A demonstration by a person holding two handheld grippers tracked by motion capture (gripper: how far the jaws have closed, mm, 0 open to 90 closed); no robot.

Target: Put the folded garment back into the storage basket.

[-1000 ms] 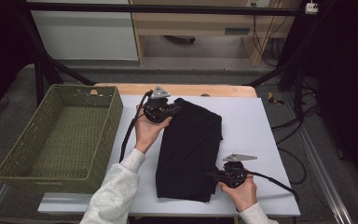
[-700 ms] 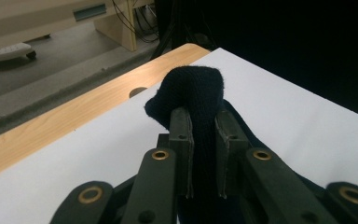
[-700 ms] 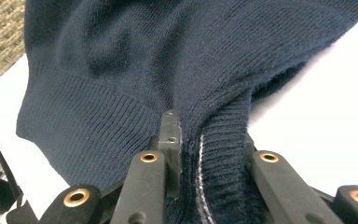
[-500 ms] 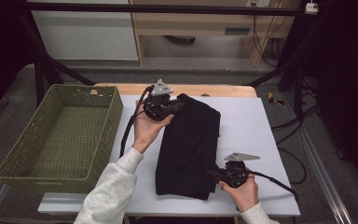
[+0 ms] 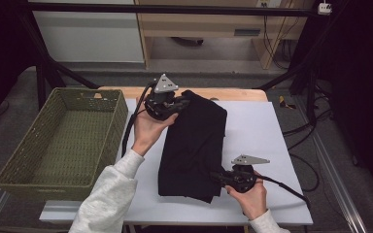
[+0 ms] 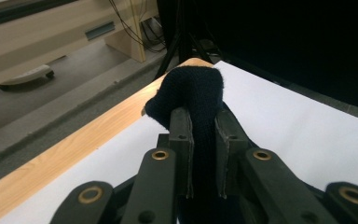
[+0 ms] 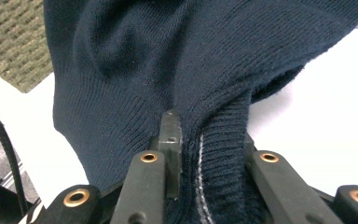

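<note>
Sweater [image 5: 194, 141] pinched at opposite ends by each hand-held gripper [image 5: 175, 104]

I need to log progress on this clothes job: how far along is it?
Done: the dark sweater lies folded into a long strip on the table. In hand: the left gripper pinches its far end, the right gripper its near hem. Left, probably: another fold, then the green basket.
</note>
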